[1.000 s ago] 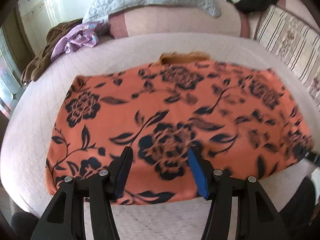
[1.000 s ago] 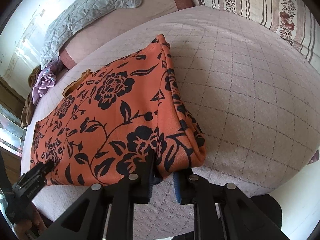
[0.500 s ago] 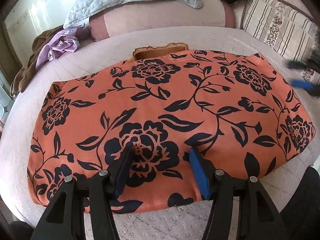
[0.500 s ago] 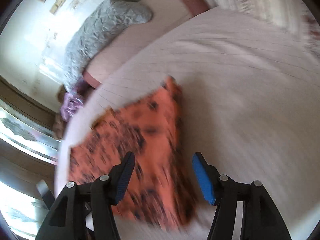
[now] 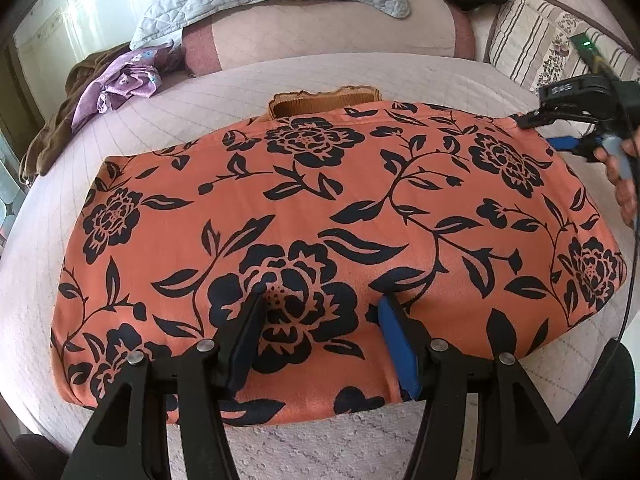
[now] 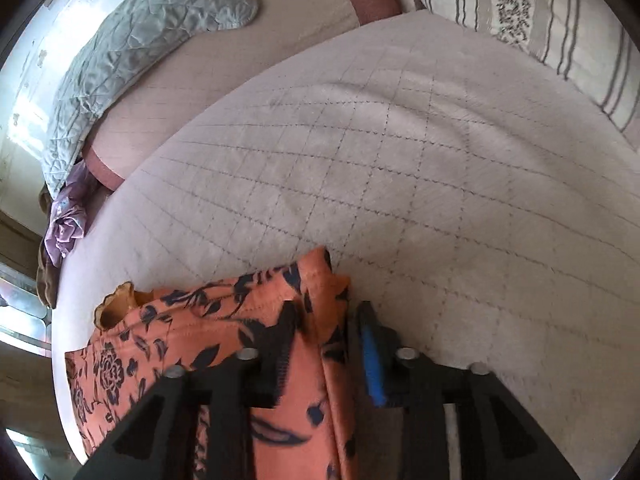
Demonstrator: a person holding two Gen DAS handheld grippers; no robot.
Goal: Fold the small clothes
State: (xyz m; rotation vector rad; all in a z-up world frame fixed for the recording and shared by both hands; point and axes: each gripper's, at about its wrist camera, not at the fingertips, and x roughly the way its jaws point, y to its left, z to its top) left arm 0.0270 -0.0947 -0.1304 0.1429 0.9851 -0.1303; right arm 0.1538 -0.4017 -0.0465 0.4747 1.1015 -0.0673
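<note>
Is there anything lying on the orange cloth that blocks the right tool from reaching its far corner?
Nothing visible blocks it. The orange floral cloth lies bare on the quilted bedspread, and the right tool already straddles its far right corner, open.

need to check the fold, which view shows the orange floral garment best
The left wrist view: the orange floral garment lies flat on the bed, all edges visible. The right wrist view shows only its far right corner, blurred, partly behind the tongs.

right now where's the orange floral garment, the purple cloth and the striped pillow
orange floral garment (image 5: 320, 208), left wrist view, middle of its top layer
purple cloth (image 5: 120, 84), left wrist view, crumpled middle
striped pillow (image 6: 520, 12), right wrist view, its face
</note>
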